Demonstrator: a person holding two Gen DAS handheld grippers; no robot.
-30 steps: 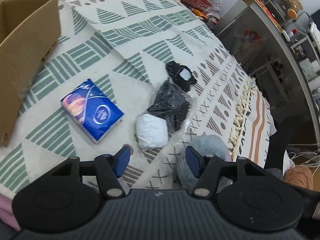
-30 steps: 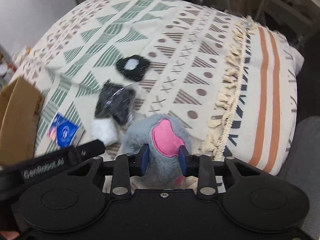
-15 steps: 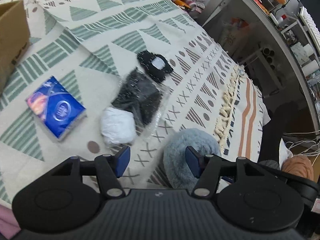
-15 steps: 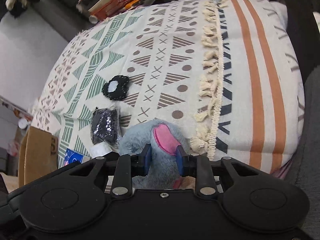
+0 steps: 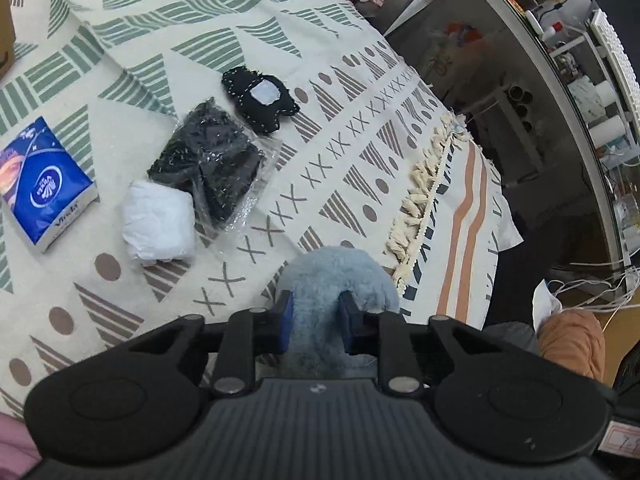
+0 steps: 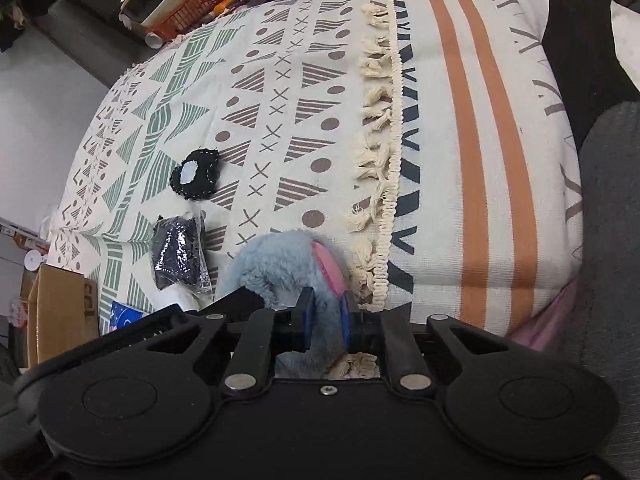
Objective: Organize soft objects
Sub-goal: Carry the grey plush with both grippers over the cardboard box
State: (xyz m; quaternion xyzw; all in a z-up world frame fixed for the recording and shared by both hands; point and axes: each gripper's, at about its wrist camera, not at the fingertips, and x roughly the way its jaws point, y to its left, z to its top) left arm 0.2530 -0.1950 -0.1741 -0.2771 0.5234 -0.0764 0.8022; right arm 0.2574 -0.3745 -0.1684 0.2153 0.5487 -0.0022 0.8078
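In the left wrist view, the left gripper (image 5: 316, 322) is seen closed on the grey-blue plush toy (image 5: 340, 276), its blue pads pressed into the fur on either side. The toy is held at the near edge of the patterned blanket (image 5: 360, 128). Farther out on the blanket are laid a white bundle (image 5: 160, 224), a black item in clear wrap (image 5: 208, 164), a black felt piece (image 5: 260, 100) and a blue tissue pack (image 5: 44, 188).

In the right wrist view, the right gripper (image 6: 326, 320) is shown clamped narrowly on the same toy's pink-lined part (image 6: 328, 264), probably an ear, though the shape is partly hidden. A cardboard box (image 6: 60, 312) is visible at the far left, beyond the tissue pack.

With both tools fastened on one compressible toy, a slip is judged possible: fur may be pulled through the pads if the grippers are moved apart, and the fringe (image 6: 380, 200) beside the toy could be snagged when it is lifted.
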